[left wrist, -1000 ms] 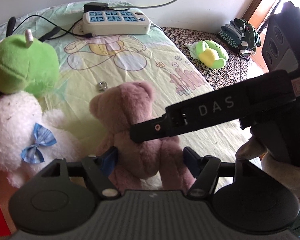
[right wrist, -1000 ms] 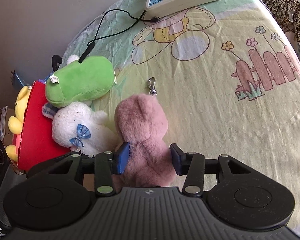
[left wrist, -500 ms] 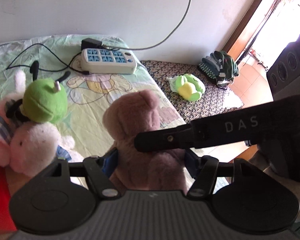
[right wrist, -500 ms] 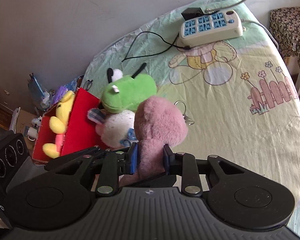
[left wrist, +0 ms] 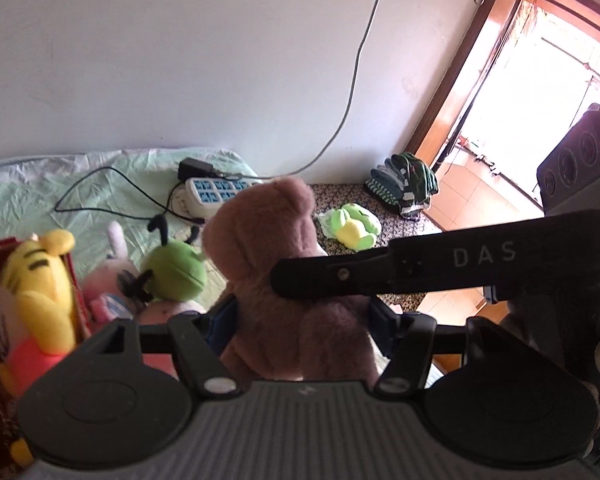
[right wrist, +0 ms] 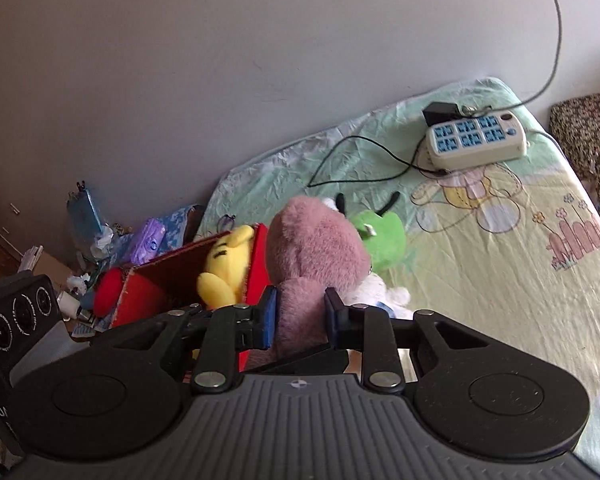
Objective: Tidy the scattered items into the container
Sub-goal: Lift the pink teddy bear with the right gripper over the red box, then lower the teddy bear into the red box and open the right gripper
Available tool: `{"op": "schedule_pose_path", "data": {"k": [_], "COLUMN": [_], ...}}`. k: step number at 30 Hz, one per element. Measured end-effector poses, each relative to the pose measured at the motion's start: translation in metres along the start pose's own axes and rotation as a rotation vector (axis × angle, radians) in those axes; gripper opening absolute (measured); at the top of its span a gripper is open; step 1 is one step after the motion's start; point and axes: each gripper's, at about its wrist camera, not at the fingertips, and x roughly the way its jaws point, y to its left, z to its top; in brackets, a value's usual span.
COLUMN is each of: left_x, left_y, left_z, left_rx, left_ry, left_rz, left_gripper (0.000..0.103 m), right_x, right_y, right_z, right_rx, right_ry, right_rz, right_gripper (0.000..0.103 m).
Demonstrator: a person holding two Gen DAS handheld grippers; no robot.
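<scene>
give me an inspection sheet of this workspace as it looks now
surface: bed with cartoon sheet.
job's things: pink bear held up off the bed; red box holds a yellow toy; green toy and white toy lie beside the box.
clutter: small green toy and folded clothes on a patterned seat.
grippers: left claw and right claw both shut on the pink bear; both have just been closing.
cables: power strip with black lead on the bed; grey cord up the wall.
surroundings: doorway, floor litter.
</scene>
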Motion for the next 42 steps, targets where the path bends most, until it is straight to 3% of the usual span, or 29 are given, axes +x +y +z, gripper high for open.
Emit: {"op": "schedule_pose_path", "data": {"k": [10,19,27,32,36,42], "left_x": [-0.087,-0.093,-0.069,-0.056,-0.046,-0.049], "left_y": [0.065,0.125,0.162,0.172,0.188,0.186], "left_z": [-0.004,-0.015,-0.019,-0.027,-0.035,-0.038], "left_rx": [-0.002,-0.024,-0.047,-0.043,-0.106,-0.09], "left_ry": [-0.101,-0.03,0.075,0.137,0.203,0.198], "left_rz": [0.127,0.213,0.142,0.139,0.112,0.124], "left_gripper": [0.065,0.064,0.064,0.065,0.066,0.068], "right_x": [0.045,0.116,0.17,0.199,0.213,0.22], "right_y": [0.099,0.15,0.16,0.156,0.152,0.141], "right_z": [-0.003,-0.016,-0.024,-0.031,-0.039,-0.042], "right_rx": [-0.115,-0.196,-0.235,-0.244,-0.257,-0.216], "right_ry": [-0.049,0.027,0.103,0.16,0.194,0.193], "right_rz": [0.112,0.119,-0.016,-0.07,-0.086,-0.051], "right_gripper": [0.027,0.027,0.023,0.022,0.022,0.022]}}
